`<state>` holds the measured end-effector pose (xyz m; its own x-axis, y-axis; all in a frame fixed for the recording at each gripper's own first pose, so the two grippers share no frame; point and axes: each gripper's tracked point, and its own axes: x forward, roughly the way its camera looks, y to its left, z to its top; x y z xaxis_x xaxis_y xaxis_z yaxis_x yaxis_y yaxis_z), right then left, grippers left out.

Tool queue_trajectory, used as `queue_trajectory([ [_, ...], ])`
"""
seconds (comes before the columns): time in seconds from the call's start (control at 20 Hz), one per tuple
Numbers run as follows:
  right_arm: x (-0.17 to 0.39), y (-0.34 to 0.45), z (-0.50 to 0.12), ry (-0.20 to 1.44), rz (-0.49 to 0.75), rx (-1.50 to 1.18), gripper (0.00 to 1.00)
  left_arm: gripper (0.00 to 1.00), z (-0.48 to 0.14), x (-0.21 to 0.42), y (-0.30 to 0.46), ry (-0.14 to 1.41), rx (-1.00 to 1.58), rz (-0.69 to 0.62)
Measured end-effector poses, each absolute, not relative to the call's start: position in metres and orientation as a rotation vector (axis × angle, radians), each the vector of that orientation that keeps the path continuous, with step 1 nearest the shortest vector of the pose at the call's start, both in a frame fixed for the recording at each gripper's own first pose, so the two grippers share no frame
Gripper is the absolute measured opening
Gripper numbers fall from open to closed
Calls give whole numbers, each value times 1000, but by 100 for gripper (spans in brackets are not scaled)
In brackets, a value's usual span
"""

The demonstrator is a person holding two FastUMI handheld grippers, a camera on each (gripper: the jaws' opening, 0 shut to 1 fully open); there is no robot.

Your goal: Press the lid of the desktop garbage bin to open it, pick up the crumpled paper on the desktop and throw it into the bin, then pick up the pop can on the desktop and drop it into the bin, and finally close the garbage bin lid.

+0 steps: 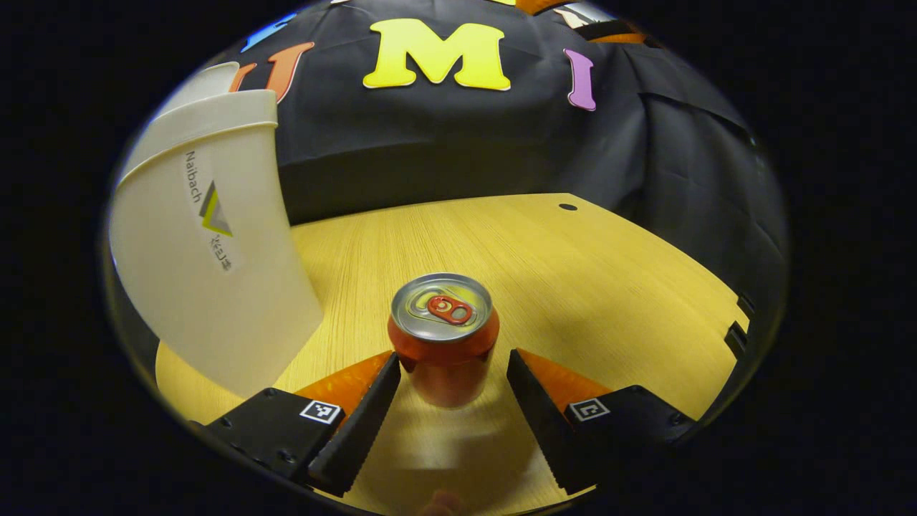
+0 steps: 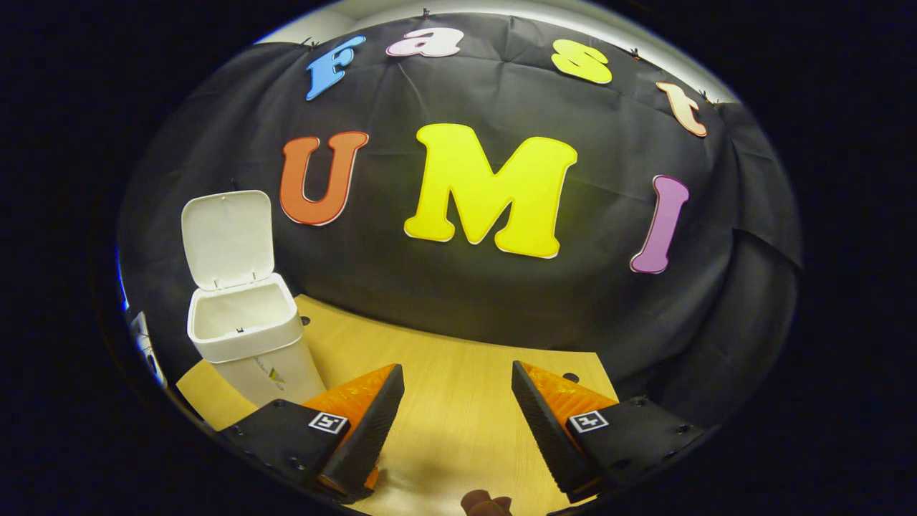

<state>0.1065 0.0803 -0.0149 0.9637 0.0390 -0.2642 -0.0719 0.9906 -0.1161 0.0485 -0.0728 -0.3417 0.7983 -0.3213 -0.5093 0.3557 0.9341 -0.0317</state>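
Observation:
A red pop can (image 1: pixel 444 344) with a silver top and red tab stands upright on the wooden desktop (image 1: pixel 573 287). My left gripper (image 1: pixel 453 373) is open, its two fingers flanking the can's lower body with small gaps on both sides. The white garbage bin (image 1: pixel 208 251) rises close at the left in the left gripper view. In the right gripper view the bin (image 2: pixel 247 340) stands at the left with its lid (image 2: pixel 228 239) swung up and its mouth open. My right gripper (image 2: pixel 458 401) hangs open above the desktop (image 2: pixel 458 387), nothing between its fingers.
Black cloth walls the booth behind and to the right of the desktop. A small dark hole (image 1: pixel 567 207) marks the desk's far right corner. The desk's right edge (image 1: pixel 738 322) carries dark clips.

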Motion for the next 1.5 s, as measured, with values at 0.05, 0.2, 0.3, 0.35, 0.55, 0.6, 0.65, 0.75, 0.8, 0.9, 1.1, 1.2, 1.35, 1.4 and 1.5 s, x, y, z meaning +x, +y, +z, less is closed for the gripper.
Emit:
queue_trajectory([
  [0.05,106,75,-16,270,40,-119,96,99,-345,54,-74,539,67,-363],
  [0.2,104,59,-18,276,11,-111,95,99,-355,63,-76,556,76,-361],
  [0.3,104,51,-19,280,-3,-108,95,99,-354,69,-74,545,87,-358],
  [0.35,104,46,-19,278,-10,-114,95,99,-354,71,-74,541,92,-357],
  [0.55,104,30,-21,284,-33,-113,95,95,-351,71,-82,528,80,-374],
  [0.6,103,27,-22,287,-33,-111,95,88,-351,71,-81,529,80,-381],
  [0.65,101,25,-22,287,-34,-120,95,87,-350,71,-80,532,81,-380],
  [0.75,98,21,-19,272,-25,-156,95,87,-348,66,-83,543,67,-378],
  [0.8,97,19,-17,262,-24,-169,96,86,-346,63,-82,550,58,-368],
  [0.9,94,18,-16,258,-14,-168,95,86,-338,62,-80,557,47,-346],
  [1.1,87,19,-22,263,13,-156,95,86,-310,51,-64,553,44,-306],
  [1.2,86,18,-27,272,21,-142,96,86,-291,46,-58,557,11,-285],
  [1.35,87,16,-35,286,31,-119,96,86,-254,43,-50,537,-2,-259],
  [1.4,87,15,-38,293,33,-114,96,86,-241,42,-46,530,0,-249],
  [1.5,88,12,-42,298,35,-105,96,86,-214,39,-40,519,-12,-236],
])
